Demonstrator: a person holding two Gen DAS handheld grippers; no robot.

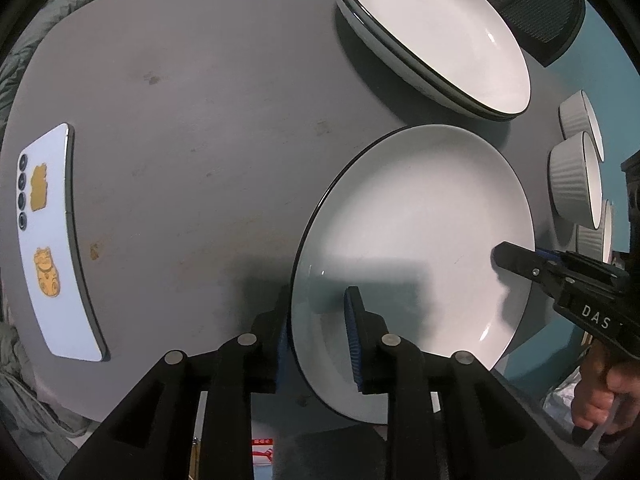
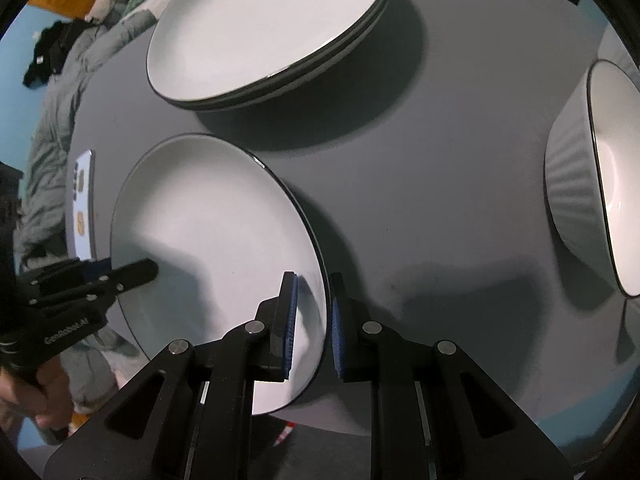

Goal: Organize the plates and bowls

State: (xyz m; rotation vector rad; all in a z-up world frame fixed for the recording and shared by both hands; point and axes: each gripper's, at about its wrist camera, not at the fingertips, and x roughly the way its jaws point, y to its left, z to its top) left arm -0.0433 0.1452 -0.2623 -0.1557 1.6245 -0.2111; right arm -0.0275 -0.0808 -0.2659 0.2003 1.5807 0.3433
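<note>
- Blue-padded fingers (image 1: 354, 336) of your left gripper (image 1: 318, 336) straddle the near rim of the loose plate (image 1: 416, 240); one pad lies over the white face, the other sits off the rim edge with a sliver of gap, so the jaws look narrow but slack, not pinching
- Your right gripper (image 2: 314, 320) brackets the opposite rim of that plate (image 2: 208, 240), jaws narrow, the edge running between the pads; from the wrist view you cannot tell for sure whether they press, though they look closed on it
- That plate sits over the near edge of the grey table (image 1: 200, 100), just beside the stack of plates (image 1: 436, 36) and apart from it
- Ribbed bowls (image 1: 576, 178) wait in a row along the table's far side; a phone (image 1: 52, 240) lies well clear on the other
- Step in hand, as it reads: moving the single plate to join the stack, a two-handed carry
- Next move calls for your left pads to bite the rim again before any lift, then both hands to rise together, keep the plate level, and clear the stack's rim before lowering it squarely on top
- Risk: one loose side lets the plate tip or slide off the table edge
</note>
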